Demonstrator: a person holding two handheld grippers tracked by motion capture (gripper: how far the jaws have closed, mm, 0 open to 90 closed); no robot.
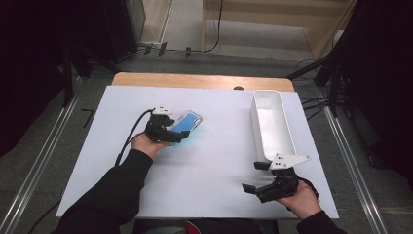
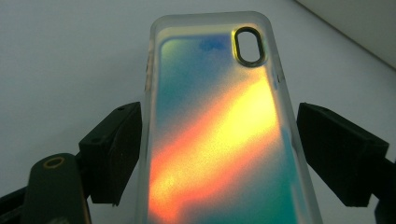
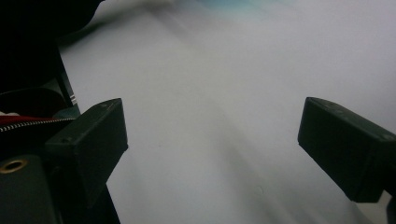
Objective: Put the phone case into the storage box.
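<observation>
**Desk:** Start at your left gripper. What have you got?

**Operator:** My left gripper (image 1: 179, 135) sits left of centre on the white table (image 1: 214, 165), jaws pointing toward the far right. In the left gripper view the phone case (image 2: 219, 135) lies between the two black jaws. The jaws are spread: I see a thin gap on the left side and a wider one on the right, so neither pad is pressing the case. It's straddled, not pinched.

**Desk:** Describe the case.

**Operator:** Clear rim, iridescent back running from teal to orange and yellow, with an oval camera cutout at the far end. In the high view the phone case (image 1: 186, 122) looks pale blue and appears to lie flat on the table, its near end between my jaws, its far end angled toward the back right.

**Desk:** And the other hand?

**Operator:** My right gripper (image 1: 254, 176) is near the front right of the table, jaws wide apart and pointing left. The right gripper view looks along the bare white surface between them; the picture is blurred, with a blue-green smear at the top edge.

**Desk:** Any containers?

**Operator:** One. A long white bin (image 1: 287, 131) on the right half of the table, running front to back. Its near end is just beside my right gripper's grey plate. What I see of its inside is bare white, well apart from the phone case.
</observation>
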